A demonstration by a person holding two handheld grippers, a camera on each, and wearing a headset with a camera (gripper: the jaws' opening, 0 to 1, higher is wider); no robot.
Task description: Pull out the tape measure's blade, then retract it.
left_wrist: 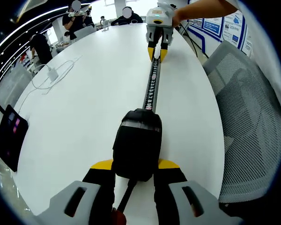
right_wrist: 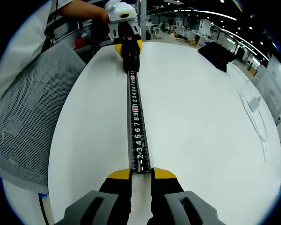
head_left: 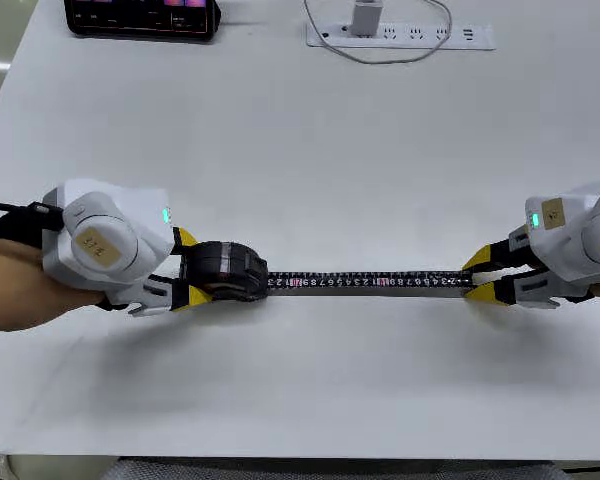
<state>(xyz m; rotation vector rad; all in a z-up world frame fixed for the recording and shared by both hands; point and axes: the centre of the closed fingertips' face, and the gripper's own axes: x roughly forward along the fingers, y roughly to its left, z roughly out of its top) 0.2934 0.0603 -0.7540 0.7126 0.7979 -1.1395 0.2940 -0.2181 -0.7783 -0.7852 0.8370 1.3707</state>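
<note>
Two tools, one tape drawn out between them

Hard and fairly heavy, I judge, the tape measure [head_left: 225, 270] takes a firm hold by its sides; the left tool [head_left: 192, 268] is clamped round it, low over the table [head_left: 300, 150]. Its blade [head_left: 370, 281], thin and springy, probably kinks easily; the right tool [head_left: 477, 277] pinches its tip, jaws nearly together.

White numbers 2 to 9 run along the dark blade [right_wrist: 136, 131] of the tape measure [left_wrist: 138, 143]. A yellow sticker [head_left: 97, 246] is too small to read.
</note>
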